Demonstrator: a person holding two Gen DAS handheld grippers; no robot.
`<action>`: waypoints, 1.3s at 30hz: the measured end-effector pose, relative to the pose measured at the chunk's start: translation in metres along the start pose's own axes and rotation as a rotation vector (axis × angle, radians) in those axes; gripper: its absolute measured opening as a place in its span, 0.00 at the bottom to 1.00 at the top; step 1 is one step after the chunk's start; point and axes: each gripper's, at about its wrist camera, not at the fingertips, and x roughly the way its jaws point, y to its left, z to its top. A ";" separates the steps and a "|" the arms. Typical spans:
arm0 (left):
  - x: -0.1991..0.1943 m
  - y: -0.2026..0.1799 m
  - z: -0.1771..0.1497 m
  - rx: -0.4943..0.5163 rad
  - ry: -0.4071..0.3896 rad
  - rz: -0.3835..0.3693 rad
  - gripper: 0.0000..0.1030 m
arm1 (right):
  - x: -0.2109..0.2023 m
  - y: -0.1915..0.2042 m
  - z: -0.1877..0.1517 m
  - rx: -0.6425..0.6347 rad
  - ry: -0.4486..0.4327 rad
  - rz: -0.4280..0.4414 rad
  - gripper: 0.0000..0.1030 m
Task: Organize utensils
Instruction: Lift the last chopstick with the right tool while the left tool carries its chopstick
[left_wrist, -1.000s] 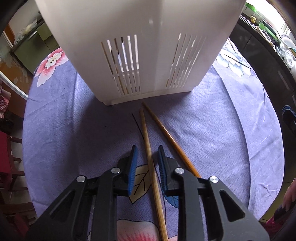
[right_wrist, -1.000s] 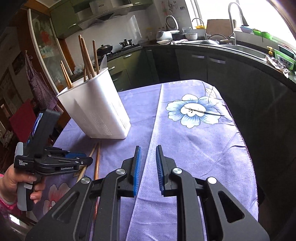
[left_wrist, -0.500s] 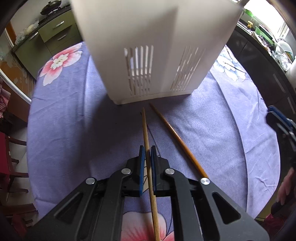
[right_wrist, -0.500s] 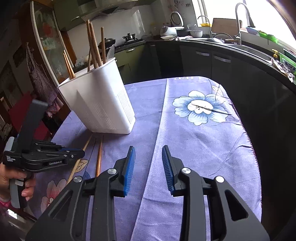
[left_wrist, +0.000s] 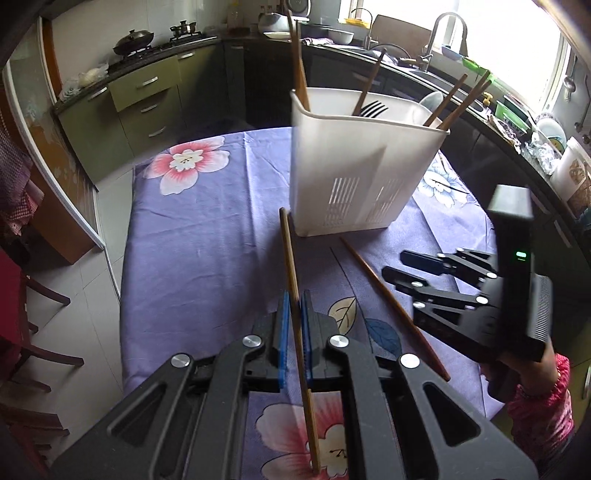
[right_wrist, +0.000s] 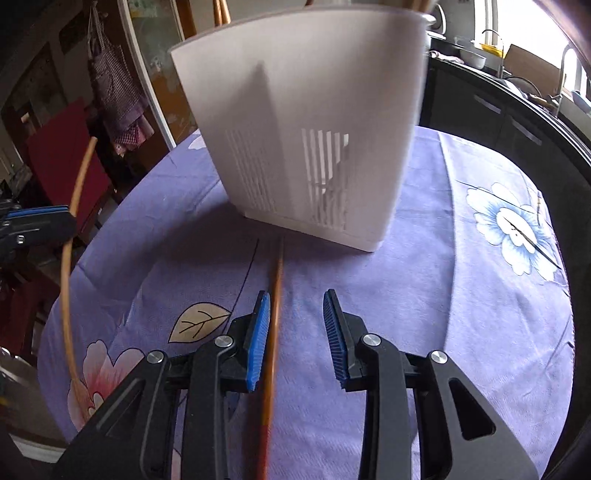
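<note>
Two chopsticks are in play right now. We've got the left gripper (left_wrist: 293, 314) clamped on one pale chopstick (left_wrist: 290, 258), which runs up the centre of the left wrist view and looks lifted off the purple floral tablecloth (left_wrist: 207, 221). Our right gripper (right_wrist: 295, 332) has its jaws spread wide, with the darker chopstick (right_wrist: 275, 295) lying flat just inside its left pad — not gripped yet. So we're mid-pickup; next we'd guess the right one needs to centre and close on that thin round stick, which could roll. Then both go into the white plastic holder (left_wrist: 354, 173) at upper centre — smooth walls, slotted vents near the base, already holding chopsticks and a fork.
</note>
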 end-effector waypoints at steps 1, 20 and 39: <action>-0.001 0.003 -0.001 -0.005 -0.002 0.001 0.06 | 0.006 0.004 0.004 -0.010 0.010 -0.004 0.30; 0.001 0.030 -0.015 -0.038 0.012 -0.017 0.06 | 0.041 0.039 0.028 -0.050 0.096 -0.040 0.06; -0.010 0.017 -0.001 -0.013 -0.024 -0.008 0.03 | -0.138 -0.010 0.003 0.068 -0.325 0.029 0.06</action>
